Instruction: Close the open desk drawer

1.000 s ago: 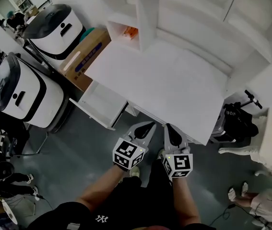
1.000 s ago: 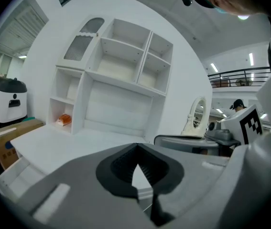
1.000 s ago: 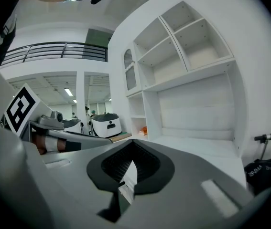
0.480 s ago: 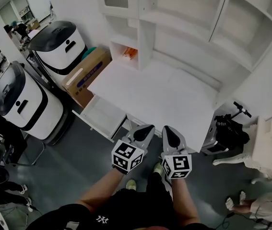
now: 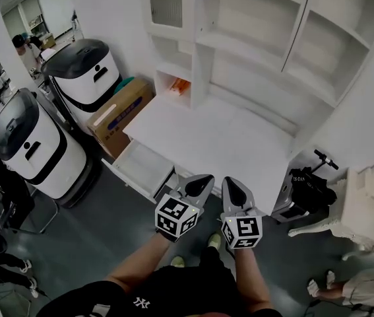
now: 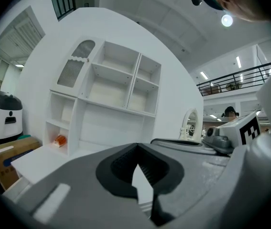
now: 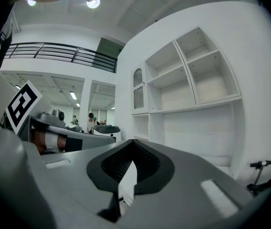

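Observation:
A white desk (image 5: 219,140) with a tall shelf unit stands ahead of me. Its drawer (image 5: 142,168) is pulled out at the desk's left front corner, and its white inside shows nothing in it. My left gripper (image 5: 203,181) and right gripper (image 5: 232,185) hang side by side just short of the desk's front edge, right of the drawer and touching nothing. Both are shut and hold nothing. The left gripper (image 6: 138,145) view looks over the desk top toward the shelves (image 6: 111,85). The right gripper (image 7: 133,140) view faces the shelves (image 7: 188,80) too.
Two white machines with dark lids (image 5: 81,65) (image 5: 31,147) and a cardboard box (image 5: 117,104) stand left of the desk. A black wheeled device (image 5: 302,193) and white ornate furniture (image 5: 365,207) stand to its right. An orange thing (image 5: 180,86) lies in a low shelf cubby. People stand far left.
The head view has tilted up, so more of the shelf unit shows and the desk sits lower in the picture. Both grippers stay shut, side by side, at the desk's front.

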